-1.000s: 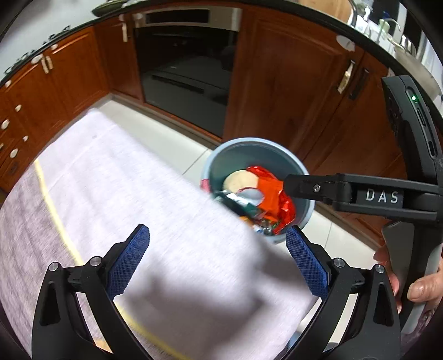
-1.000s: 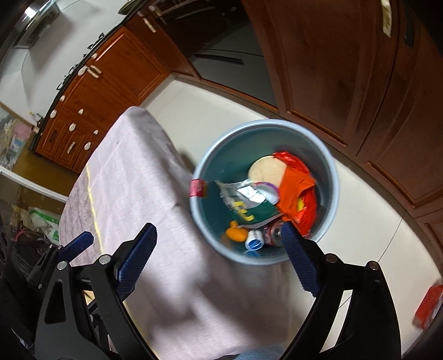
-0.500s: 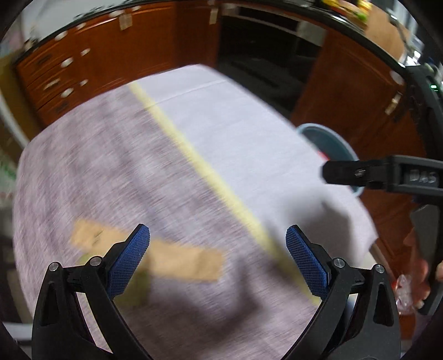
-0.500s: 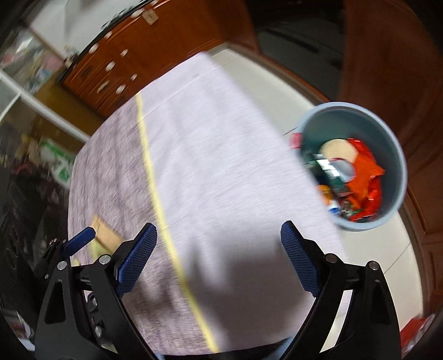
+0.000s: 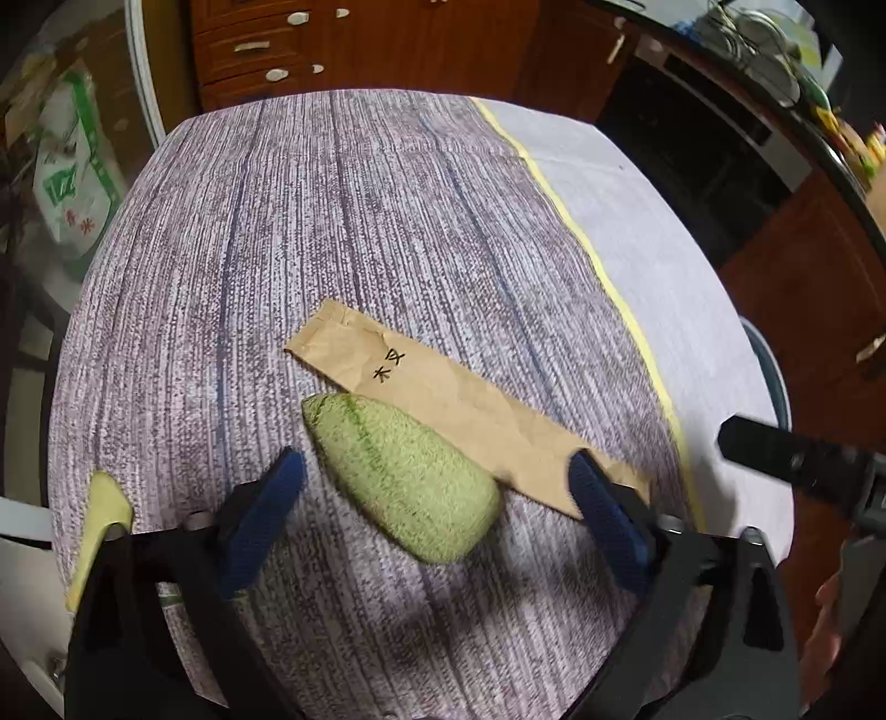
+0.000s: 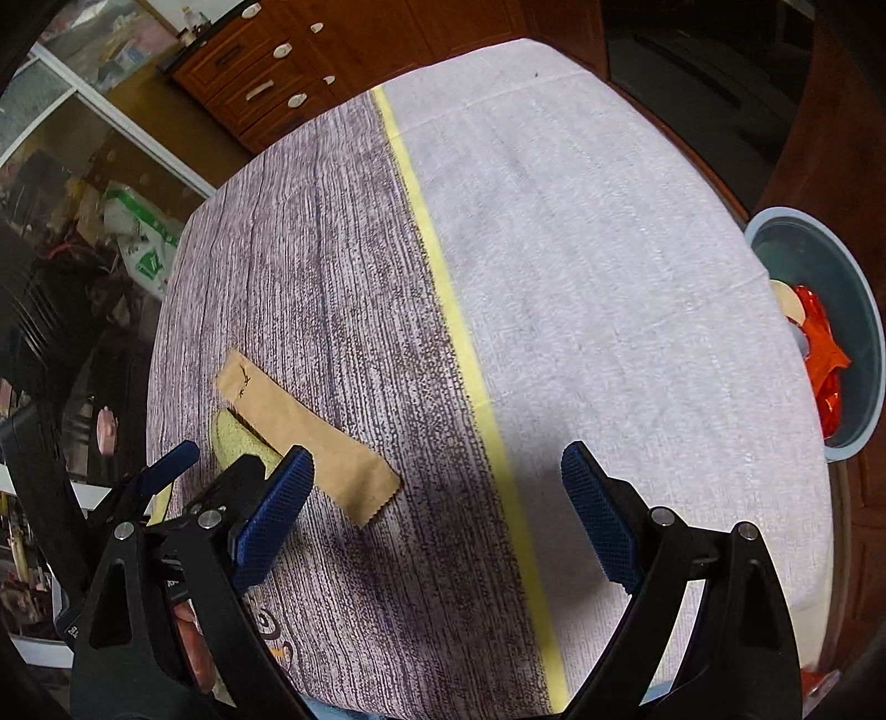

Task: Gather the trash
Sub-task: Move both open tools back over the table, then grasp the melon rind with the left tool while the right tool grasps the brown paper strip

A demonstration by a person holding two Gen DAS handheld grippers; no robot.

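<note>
A green rind-like piece (image 5: 398,476) lies on the tablecloth, touching a brown paper sleeve (image 5: 443,399) with black characters on it. My left gripper (image 5: 434,476) hangs over the green piece, which sits between its blue pads. The pads stand clear of it and the jaws are closing. In the right wrist view the same green piece (image 6: 238,437) and paper sleeve (image 6: 310,437) lie at the left, under the left gripper (image 6: 216,465). My right gripper (image 6: 434,471) is open over bare cloth near the yellow stripe. The blue bin (image 6: 864,310) holds an orange wrapper (image 6: 825,354).
The table (image 5: 332,221) wears a purple-grey cloth with a yellow stripe (image 6: 443,288). A pale yellow strip (image 5: 105,520) lies at its near left edge. The bin stands on the floor beyond the right edge. Wooden cabinets (image 5: 260,50) and a dark oven (image 5: 703,144) stand behind.
Both grippers have swung away from the bin to the table's other side. The green piece and paper sleeve came into view, and the left jaws have narrowed a little.
</note>
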